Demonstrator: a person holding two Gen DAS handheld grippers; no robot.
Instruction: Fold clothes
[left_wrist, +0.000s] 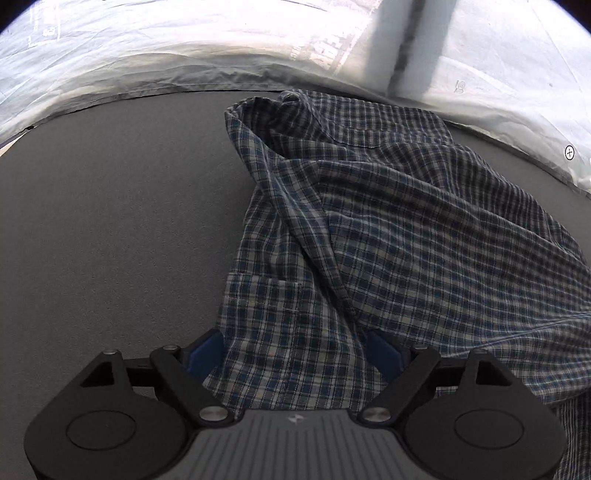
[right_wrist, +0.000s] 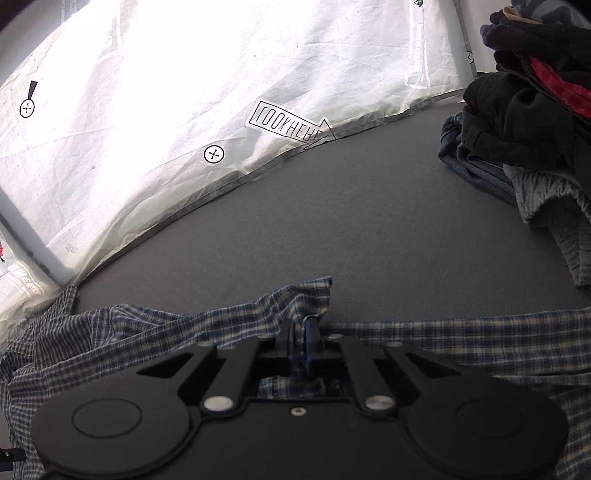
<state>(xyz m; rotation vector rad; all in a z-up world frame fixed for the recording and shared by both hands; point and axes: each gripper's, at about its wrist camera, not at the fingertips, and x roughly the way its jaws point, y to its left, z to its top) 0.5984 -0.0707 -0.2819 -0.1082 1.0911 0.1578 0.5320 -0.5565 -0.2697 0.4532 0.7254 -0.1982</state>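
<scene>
Nearest us, our left claw (left_wrist: 295, 354) stands wide open astride a bunched stretch of the plaid shirt (left_wrist: 388, 221); our right claw (right_wrist: 301, 334) is pinched tight on its edge. The shirt sprawls rumpled on the grey surface (left_wrist: 110, 221). We judge we're spreading it; next, the left must close on cloth. Beyond lies a clothes pile (right_wrist: 528, 122).

My black left gripper (left_wrist: 293, 352) points steeply down, blue-padded jaws spread wide; my black right gripper (right_wrist: 301, 338) is clamped tight.
</scene>
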